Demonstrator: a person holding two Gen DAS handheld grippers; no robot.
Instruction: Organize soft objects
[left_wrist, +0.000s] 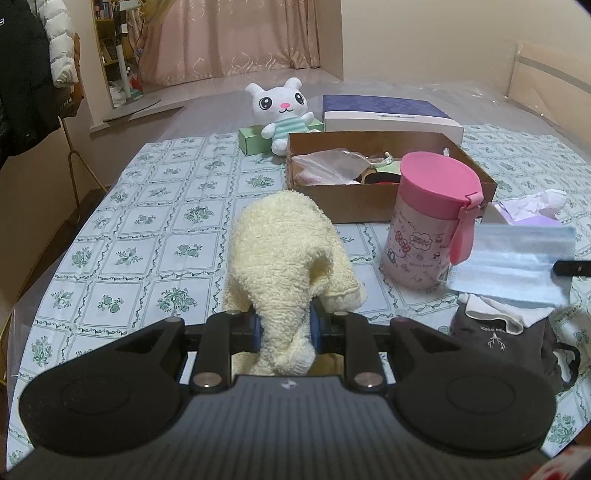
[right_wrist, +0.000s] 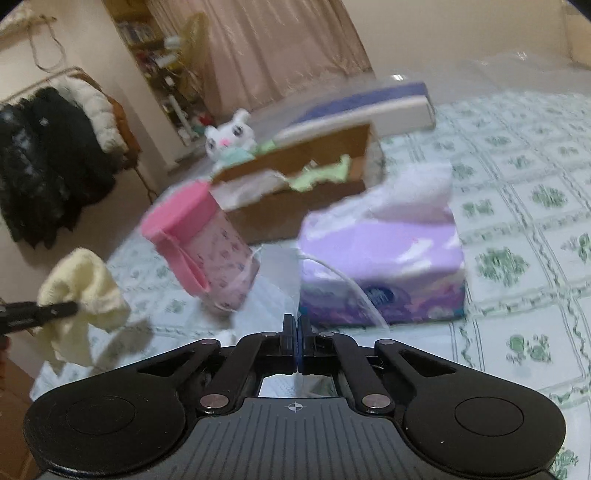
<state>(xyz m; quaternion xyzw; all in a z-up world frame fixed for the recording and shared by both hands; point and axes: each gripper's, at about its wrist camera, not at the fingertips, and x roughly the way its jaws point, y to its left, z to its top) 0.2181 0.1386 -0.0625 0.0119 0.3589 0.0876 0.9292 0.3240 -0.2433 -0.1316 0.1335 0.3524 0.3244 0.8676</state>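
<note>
My left gripper (left_wrist: 285, 330) is shut on a cream-yellow towel (left_wrist: 291, 254), which hangs from it above the table; the towel also shows at the left of the right wrist view (right_wrist: 83, 291). My right gripper (right_wrist: 297, 332) is shut on a pale blue face mask (left_wrist: 513, 264), held up near the pink-lidded cup (left_wrist: 432, 225); in the right wrist view only the mask's thin white ear loop (right_wrist: 343, 280) shows. A brown cardboard box (left_wrist: 369, 201) holds several soft items. A white plush cat (left_wrist: 282, 110) sits behind it.
A purple tissue box (right_wrist: 384, 266) stands just ahead of the right gripper. A dark grey pouch with white cloth (left_wrist: 506, 339) lies at the right. A blue-and-white flat box (left_wrist: 391, 116) and a green box (left_wrist: 255, 138) sit at the back. The tablecloth (left_wrist: 147, 229) is green-patterned.
</note>
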